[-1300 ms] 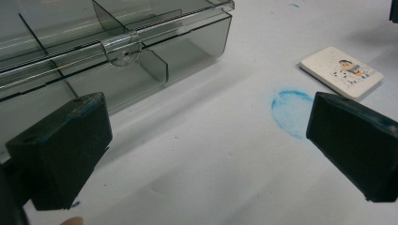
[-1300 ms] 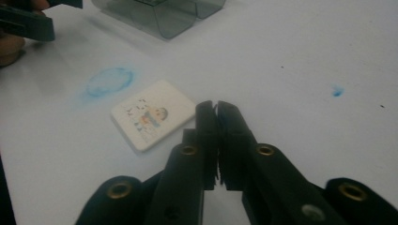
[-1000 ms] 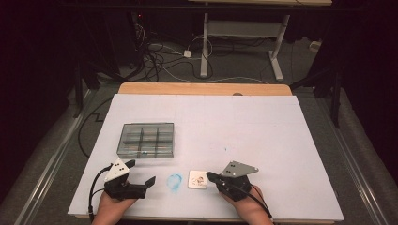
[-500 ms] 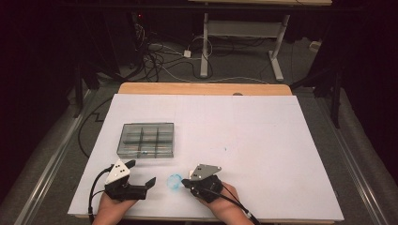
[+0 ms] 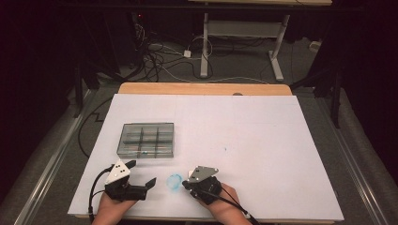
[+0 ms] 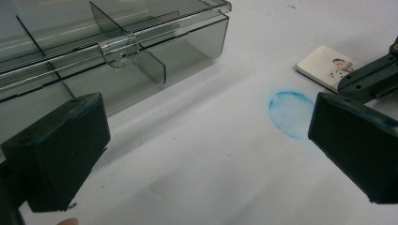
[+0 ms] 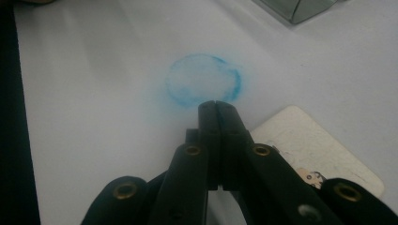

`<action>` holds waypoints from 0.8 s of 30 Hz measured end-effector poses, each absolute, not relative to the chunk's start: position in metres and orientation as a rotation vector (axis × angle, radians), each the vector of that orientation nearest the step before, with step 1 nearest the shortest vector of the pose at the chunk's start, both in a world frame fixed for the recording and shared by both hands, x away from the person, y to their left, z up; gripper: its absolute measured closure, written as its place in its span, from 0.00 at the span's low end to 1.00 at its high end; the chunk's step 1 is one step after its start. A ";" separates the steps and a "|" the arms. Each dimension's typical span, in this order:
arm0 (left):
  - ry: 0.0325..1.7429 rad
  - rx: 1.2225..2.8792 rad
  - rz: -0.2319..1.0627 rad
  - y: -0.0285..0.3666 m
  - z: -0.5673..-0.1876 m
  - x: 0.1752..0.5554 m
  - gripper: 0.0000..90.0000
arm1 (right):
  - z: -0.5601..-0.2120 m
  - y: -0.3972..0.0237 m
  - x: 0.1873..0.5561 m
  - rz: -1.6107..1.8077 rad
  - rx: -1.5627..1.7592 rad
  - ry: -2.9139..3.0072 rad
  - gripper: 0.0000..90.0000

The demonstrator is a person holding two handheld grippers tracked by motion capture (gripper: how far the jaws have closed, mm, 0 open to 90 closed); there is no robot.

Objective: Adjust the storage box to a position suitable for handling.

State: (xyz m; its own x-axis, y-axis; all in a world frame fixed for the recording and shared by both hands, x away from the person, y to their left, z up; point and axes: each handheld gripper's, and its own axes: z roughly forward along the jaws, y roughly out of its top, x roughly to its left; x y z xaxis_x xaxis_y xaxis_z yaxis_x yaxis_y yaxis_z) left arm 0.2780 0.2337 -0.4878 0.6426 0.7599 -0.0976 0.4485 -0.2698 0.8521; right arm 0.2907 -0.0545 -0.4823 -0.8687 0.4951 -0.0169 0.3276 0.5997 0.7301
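A blue smudged ring (image 5: 174,182) (image 6: 291,112) (image 7: 202,79) is drawn on the white table sheet, between my two grippers. A small white eraser-like tile (image 6: 327,66) (image 7: 312,150) with a printed figure lies just right of the ring. My right gripper (image 5: 187,183) (image 7: 217,107) is shut with nothing between its jaws. Its tips rest at the ring's near edge, beside the tile. My left gripper (image 5: 143,173) (image 6: 206,140) stands wide open and empty, to the left of the ring, and the right gripper's black tip (image 6: 371,77) shows beside the tile.
A clear grey compartment box (image 5: 146,139) (image 6: 94,47) (image 7: 300,7) with its lid closed sits just beyond the left gripper. The white sheet (image 5: 244,131) runs wide to the right and back. Cables and desk legs lie on the floor behind.
My right gripper slid left, from right of the tile to the ring's edge, and now covers the tile in the high view. The left gripper stayed put.
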 end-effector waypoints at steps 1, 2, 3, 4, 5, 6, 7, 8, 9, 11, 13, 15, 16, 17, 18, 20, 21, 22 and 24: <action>0.952 1.916 0.412 0.234 -0.488 0.278 0.00 | -0.481 -0.056 0.290 1.129 0.687 2.605 1.00; 0.951 1.914 0.411 0.234 -0.488 0.278 0.00 | -0.481 -0.058 0.290 1.138 0.701 2.605 1.00; 0.951 1.910 0.412 0.234 -0.488 0.278 0.00 | -0.481 -0.060 0.290 1.148 0.711 2.605 1.00; 0.954 1.902 0.412 0.235 -0.488 0.277 0.00 | -0.481 -0.062 0.290 1.144 0.710 2.601 1.00; 0.952 1.902 0.412 0.235 -0.488 0.277 0.00 | -0.481 -0.063 0.290 1.149 0.710 2.600 1.00; 0.952 1.903 0.411 0.235 -0.488 0.277 0.00 | -0.480 -0.064 0.289 1.150 0.717 2.602 1.00; 0.953 1.901 0.411 0.235 -0.488 0.277 0.00 | -0.480 -0.064 0.289 1.159 0.717 2.603 1.00; 0.952 1.903 0.412 0.234 -0.488 0.277 0.00 | -0.480 -0.063 0.288 1.176 0.705 2.603 1.00; 0.951 1.904 0.414 0.234 -0.488 0.277 0.00 | -0.479 -0.060 0.287 1.181 0.698 2.605 1.00; 0.952 1.904 0.415 0.234 -0.488 0.277 0.00 | -0.480 -0.053 0.285 1.150 0.669 2.615 1.00; 0.953 1.903 0.417 0.234 -0.488 0.277 0.00 | -0.484 -0.049 0.286 1.101 0.658 2.618 1.00; 0.953 1.902 0.416 0.234 -0.488 0.277 0.00 | -0.485 -0.050 0.286 1.112 0.665 2.617 1.00; 0.952 1.902 0.416 0.234 -0.488 0.277 0.00 | -0.484 -0.051 0.286 1.103 0.660 2.618 1.00; 0.951 1.902 0.416 0.234 -0.488 0.277 0.00 | -0.484 -0.055 0.286 1.094 0.653 2.614 1.00; 0.950 1.903 0.415 0.234 -0.488 0.277 0.00 | -0.484 -0.055 0.286 1.094 0.653 2.614 1.00; 0.947 1.905 0.415 0.235 -0.488 0.277 0.00 | -0.484 -0.058 0.286 1.091 0.668 2.612 1.00; 0.947 1.904 0.415 0.235 -0.488 0.277 0.00 | -0.483 -0.060 0.286 1.083 0.670 2.611 1.00; 0.946 1.904 0.416 0.235 -0.488 0.277 0.00 | -0.483 -0.061 0.285 1.080 0.675 2.607 1.00; 0.945 1.905 0.415 0.235 -0.487 0.277 0.00 | -0.484 -0.065 0.286 1.097 0.693 2.608 1.00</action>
State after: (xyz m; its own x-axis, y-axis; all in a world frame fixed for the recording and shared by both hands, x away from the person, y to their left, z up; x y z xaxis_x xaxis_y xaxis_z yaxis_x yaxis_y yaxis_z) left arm 0.2767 0.2348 -0.4875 0.6459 0.7572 -0.0978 0.4401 -0.2645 0.8581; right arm 0.2857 -0.0647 -0.4836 -0.8620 0.5062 -0.0264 0.3352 0.6084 0.7194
